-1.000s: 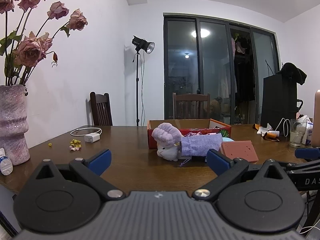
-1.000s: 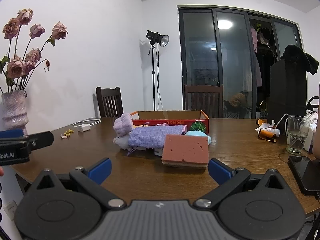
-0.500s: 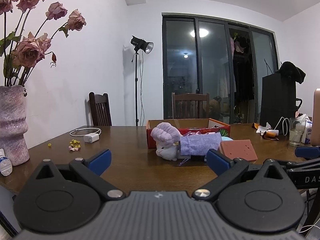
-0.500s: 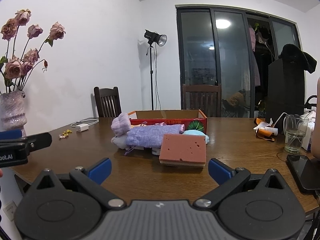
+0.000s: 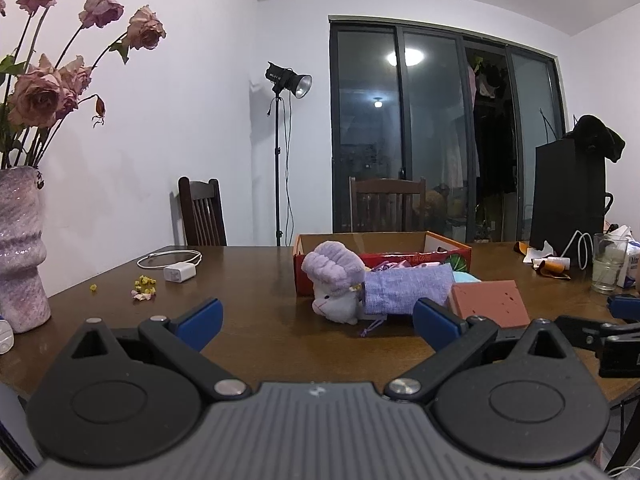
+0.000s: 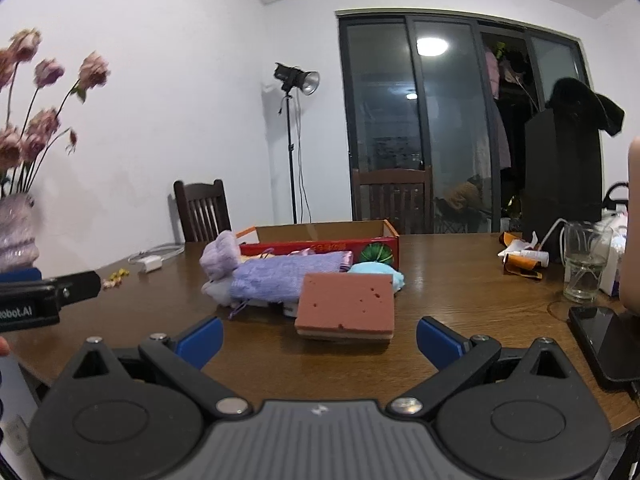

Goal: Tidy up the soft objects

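Note:
On the brown table, in front of a red cardboard box [image 5: 400, 261] [image 6: 320, 246], lie a pale plush toy with a purple cap [image 5: 334, 280] [image 6: 220, 268], a lilac cloth pouch [image 5: 406, 286] [image 6: 288, 276], a light-blue soft item [image 6: 378, 272] and a reddish-brown sponge [image 5: 490, 303] [image 6: 346, 306]. My left gripper [image 5: 318, 320] stands open near the table's front edge, short of the plush toy, holding nothing. My right gripper [image 6: 320, 338] is open too, just short of the sponge, with nothing between its fingers.
A pink vase with dried roses [image 5: 20, 248] stands at the far left, a white charger with cable [image 5: 178, 270] behind it. A glass [image 6: 586, 264], wrappers and a black phone [image 6: 604, 340] sit at the right. Wooden chairs [image 5: 200, 216] stand beyond the table.
Both grippers have edged forward over the table; the sponge and the soft pile appear larger and nearer in the right wrist view. Jaws stay open.

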